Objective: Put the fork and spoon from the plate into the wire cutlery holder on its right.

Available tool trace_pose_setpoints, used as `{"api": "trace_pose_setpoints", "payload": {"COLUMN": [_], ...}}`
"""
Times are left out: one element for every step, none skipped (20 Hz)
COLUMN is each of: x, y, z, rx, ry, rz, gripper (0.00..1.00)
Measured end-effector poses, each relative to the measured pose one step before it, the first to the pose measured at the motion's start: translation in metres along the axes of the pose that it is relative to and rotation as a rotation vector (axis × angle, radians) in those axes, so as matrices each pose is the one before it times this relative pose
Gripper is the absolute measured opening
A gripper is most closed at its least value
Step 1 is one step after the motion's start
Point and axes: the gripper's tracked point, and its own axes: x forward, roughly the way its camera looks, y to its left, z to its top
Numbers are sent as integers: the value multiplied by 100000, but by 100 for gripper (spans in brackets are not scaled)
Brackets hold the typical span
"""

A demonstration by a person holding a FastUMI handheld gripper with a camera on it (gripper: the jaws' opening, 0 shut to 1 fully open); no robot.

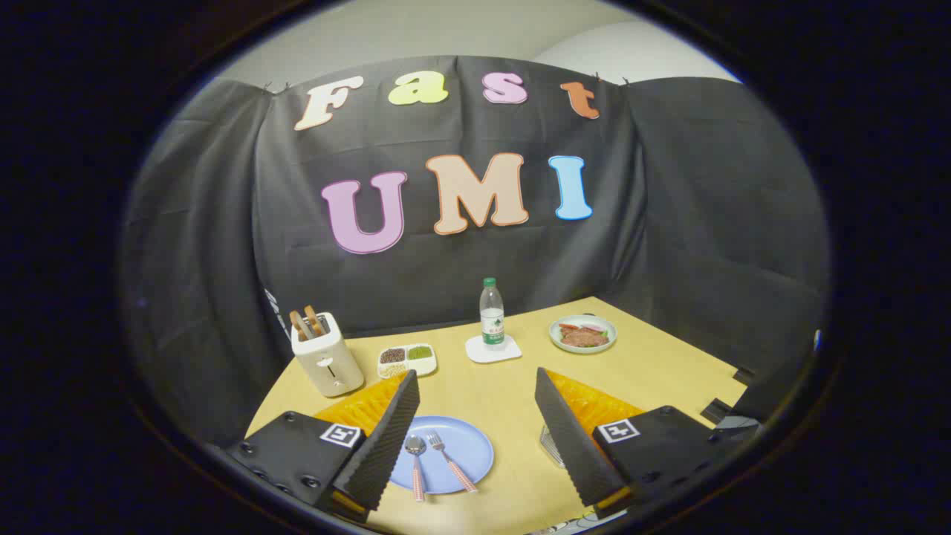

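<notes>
Hovering above the near end of the pale wooden table (654, 364), the gripper (475, 438) has its two fingers spread wide apart and grasps nothing.

From the gripper view, the round light-blue plate (468, 442) lies on the table between the fingers, closer to the left one, whose tip hides its left rim. On the plate rest the metal spoon with a pink-striped handle (416, 464) and, just beside it on the right, the metal fork with a matching striped handle (450, 461); both point their heads away from the camera and their handles toward it. To the right of the plate, mostly hidden behind the right finger, a bit of the wire cutlery holder (550, 446) peeks out; what it holds cannot be told.

Farther back stand a cream toaster with two slices of toast poking out (325, 360), a small white divided dish of dark and green fillings (407, 360), a clear plastic water bottle with a green cap (491, 316) on a white square coaster (492, 349), and a white plate of food (583, 334).

By my reading, the task is at its very start: neither utensil has been lifted, so both pick-ups and both drops into the holder remain.
</notes>
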Motion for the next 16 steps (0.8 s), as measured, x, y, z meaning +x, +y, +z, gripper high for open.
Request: {"api": "trace_pose_setpoints", "payload": {"x": [86, 82, 5, 70, 83, 80, 36, 36, 79, 63, 123, 126, 70, 144, 68, 134], "y": [-49, -19, 126, 154, 205, 118, 100, 130, 134, 93, 168, 282, 218, 110, -102, -140], "z": [-126, -27, -92, -80, -99, -84, -264, -179, -259, -180, -144, 76, -82, -31, -46, -215], "rx": [-637, -489, -201, 32, 86, 6, -57, -449, -636, -526, -62, 478, 378, -253, -624, -523], "ry": [392, 471, 473, 362, 203, 372, 705, 825, 1002, 917, 789, 413, 299, 487, 621, 991], "rz": [62, 110, 246, 381, 400, 366, 468, 473, 365, 416, 569, 825, 833, 654, 147, 278], "gripper": [99, 99, 99, 99, 99, 99, 99, 99, 99, 99, 99, 99, 99, 99, 99, 99]}}
